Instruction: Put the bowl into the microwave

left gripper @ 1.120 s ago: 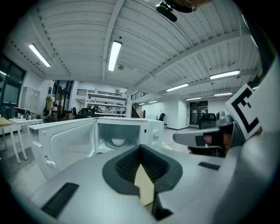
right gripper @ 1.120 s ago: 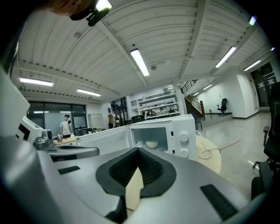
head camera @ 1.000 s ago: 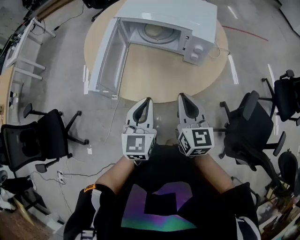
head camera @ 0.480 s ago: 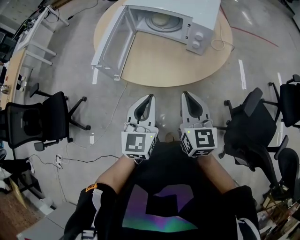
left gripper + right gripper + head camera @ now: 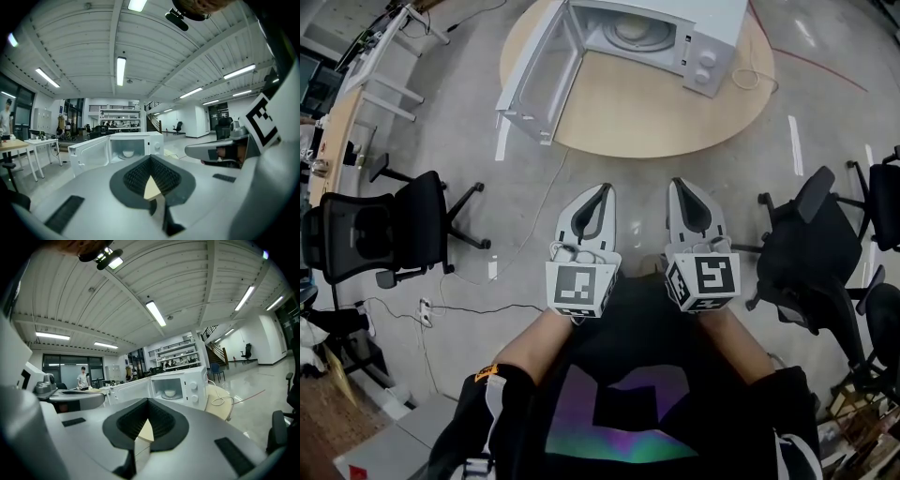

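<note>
The white microwave point(image 5: 661, 33) stands at the far side of a round wooden table point(image 5: 647, 117), its door point(image 5: 539, 80) swung wide open to the left. A small white bowl point(image 5: 630, 31) sits on the turntable inside it. The same bowl shows in the left gripper view point(image 5: 127, 153) and the right gripper view point(image 5: 169, 393), inside the microwave point(image 5: 136, 144) point(image 5: 180, 386). My left gripper point(image 5: 602, 190) and right gripper point(image 5: 678, 185) are held side by side over the floor, well short of the table. Both are shut with nothing in them.
Black office chairs stand on the left point(image 5: 366, 234) and on the right point(image 5: 811, 244). A white cable point(image 5: 748, 77) lies coiled on the table by the microwave. A white desk frame point(image 5: 384, 47) is at the far left. A person point(image 5: 83, 377) stands far off.
The table and microwave have slid up and away in the head view: I have backed off from the table. Both grippers stay shut and level in front of me.
</note>
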Motion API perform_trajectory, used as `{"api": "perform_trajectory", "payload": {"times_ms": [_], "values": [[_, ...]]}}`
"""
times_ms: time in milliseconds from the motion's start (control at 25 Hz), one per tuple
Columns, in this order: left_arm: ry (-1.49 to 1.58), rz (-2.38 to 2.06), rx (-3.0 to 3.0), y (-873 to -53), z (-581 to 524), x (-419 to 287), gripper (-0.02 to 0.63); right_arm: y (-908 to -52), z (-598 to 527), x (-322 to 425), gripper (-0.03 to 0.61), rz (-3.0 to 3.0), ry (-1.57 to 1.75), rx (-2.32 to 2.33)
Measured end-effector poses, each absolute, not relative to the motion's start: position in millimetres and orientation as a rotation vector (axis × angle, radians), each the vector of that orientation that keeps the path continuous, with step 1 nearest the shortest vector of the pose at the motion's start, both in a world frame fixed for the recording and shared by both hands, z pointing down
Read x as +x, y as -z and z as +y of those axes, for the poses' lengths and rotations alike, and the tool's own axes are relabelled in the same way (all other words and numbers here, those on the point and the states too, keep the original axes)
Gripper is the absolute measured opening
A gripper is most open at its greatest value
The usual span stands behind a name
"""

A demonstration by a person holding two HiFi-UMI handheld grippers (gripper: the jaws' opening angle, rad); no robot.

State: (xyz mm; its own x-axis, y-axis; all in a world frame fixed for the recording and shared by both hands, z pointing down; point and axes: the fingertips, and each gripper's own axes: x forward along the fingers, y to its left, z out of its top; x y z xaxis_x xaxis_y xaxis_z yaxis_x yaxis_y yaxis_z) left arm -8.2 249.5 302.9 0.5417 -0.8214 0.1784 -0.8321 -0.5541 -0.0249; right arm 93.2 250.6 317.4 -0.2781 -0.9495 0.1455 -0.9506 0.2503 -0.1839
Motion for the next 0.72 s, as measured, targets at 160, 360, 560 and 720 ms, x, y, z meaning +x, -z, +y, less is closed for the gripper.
{"api": "perform_trajectory", "payload": {"times_ms": [160, 360, 560, 720], "values": [[-0.269, -1.442, 2.705, -306, 254, -24, 0.044, -317, 258, 82, 0.018, -2.45, -0.359, 1.901], [-0.281, -1.437, 2.698, -307, 256, -55, 0.044, -317, 267, 57, 0.018, -2.407, -0.361, 1.92], [-0.263, -1.422, 2.705, -307, 258, -80, 0.044, -317, 276, 33, 0.018, -2.363, -0.357, 1.934], [-0.265, -1.368, 2.763, -305, 266, -91, 0.044, -312, 286, 26, 0.018, -2.304, -0.334, 1.972]]}}
